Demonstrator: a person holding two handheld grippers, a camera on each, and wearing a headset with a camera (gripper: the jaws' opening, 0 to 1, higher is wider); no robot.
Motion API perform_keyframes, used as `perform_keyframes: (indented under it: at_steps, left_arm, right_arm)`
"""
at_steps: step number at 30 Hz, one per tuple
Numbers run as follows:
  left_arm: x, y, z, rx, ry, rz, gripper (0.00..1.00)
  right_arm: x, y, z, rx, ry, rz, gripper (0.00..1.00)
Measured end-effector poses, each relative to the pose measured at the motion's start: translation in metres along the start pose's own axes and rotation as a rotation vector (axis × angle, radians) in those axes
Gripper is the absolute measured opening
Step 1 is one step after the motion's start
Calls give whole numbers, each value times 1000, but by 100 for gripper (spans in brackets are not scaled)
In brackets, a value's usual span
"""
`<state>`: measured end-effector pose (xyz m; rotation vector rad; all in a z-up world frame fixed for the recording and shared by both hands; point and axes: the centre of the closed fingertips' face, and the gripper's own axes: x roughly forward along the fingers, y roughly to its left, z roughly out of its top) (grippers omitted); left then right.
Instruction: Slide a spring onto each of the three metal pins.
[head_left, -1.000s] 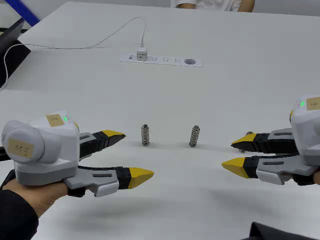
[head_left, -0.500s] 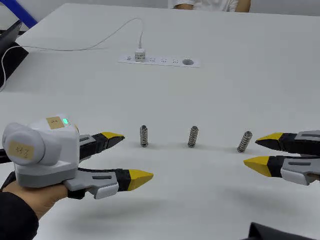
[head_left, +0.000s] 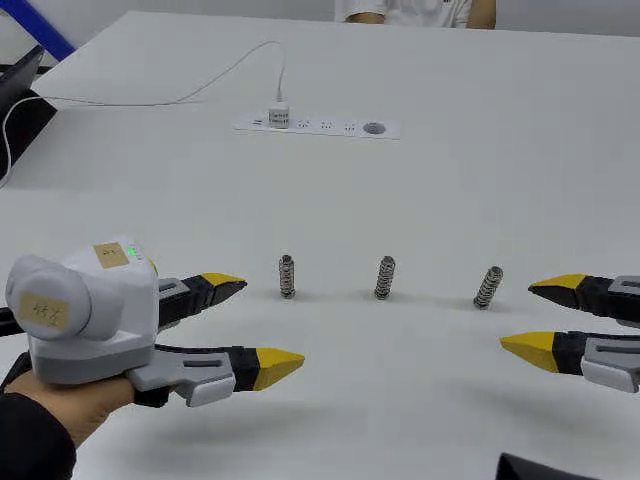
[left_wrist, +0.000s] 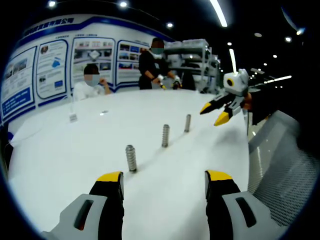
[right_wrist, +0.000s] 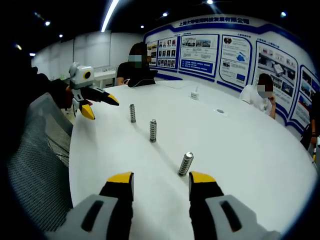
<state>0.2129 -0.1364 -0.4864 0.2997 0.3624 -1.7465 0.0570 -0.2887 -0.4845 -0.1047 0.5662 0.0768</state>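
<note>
Holding a gripper in each hand, you keep both low over the white table (head_left: 450, 200). Left gripper (head_left: 272, 320): jaws spread, nothing between them, tips pointing toward the row from its left end. Right gripper (head_left: 516, 315): jaws spread too, nothing held, at the row's right end. Power strip (head_left: 320, 126) lies at the far side, one plug in it. Between the grippers, left spring (head_left: 287, 276) and middle spring (head_left: 385, 277) stand upright; right spring (head_left: 489, 287) leans. Whether a pin sits inside each, you cannot tell.
</note>
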Motion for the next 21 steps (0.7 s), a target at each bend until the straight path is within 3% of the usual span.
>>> perform_keyframes:
  at_steps: [8, 21]
  left_arm:
    - [0, 1, -4, -6, 5, 2, 67]
    - [0, 2, -7, -13, 6, 4, 67]
  right_arm:
    - [-1, -3, -9, -11, 4, -10, 52]
    - [-3, -5, -9, 2, -21, -26, 60]
